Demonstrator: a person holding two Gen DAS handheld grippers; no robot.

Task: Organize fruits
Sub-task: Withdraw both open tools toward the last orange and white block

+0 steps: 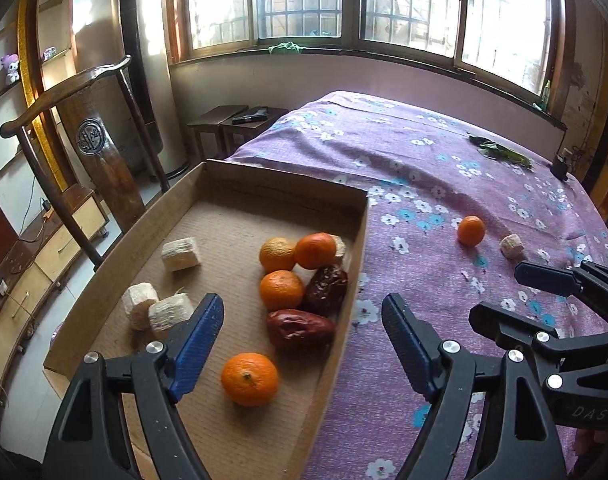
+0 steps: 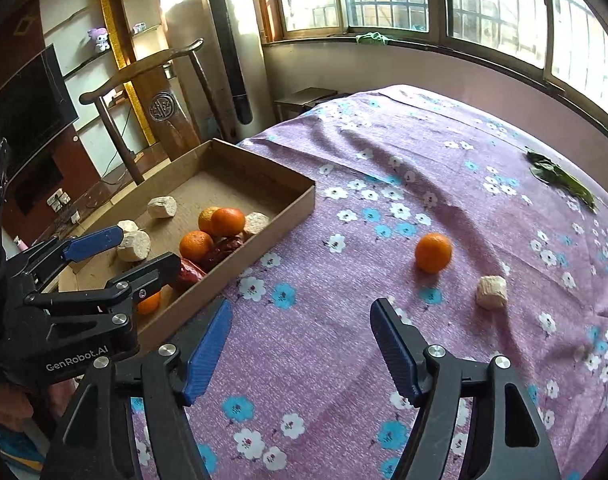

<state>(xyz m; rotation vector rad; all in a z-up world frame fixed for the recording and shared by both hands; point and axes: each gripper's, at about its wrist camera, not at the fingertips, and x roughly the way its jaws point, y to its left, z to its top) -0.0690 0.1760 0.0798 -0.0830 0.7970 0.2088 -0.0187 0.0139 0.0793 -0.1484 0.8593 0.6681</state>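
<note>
Both our tools, left tool (image 1: 301, 344) and right tool (image 2: 299, 350), stand wide and empty. Four tangerines sit in the cardboard tray (image 1: 358, 248); we should straddle the loose tangerine (image 2: 433, 252) squarely, then perhaps the pale chunk (image 2: 491, 292).

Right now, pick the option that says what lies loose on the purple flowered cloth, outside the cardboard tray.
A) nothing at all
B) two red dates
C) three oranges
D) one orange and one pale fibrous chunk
D: one orange and one pale chunk sit on the flowered cloth, apart from each other, while the red dates and the other oranges lie inside the cardboard tray.
</note>
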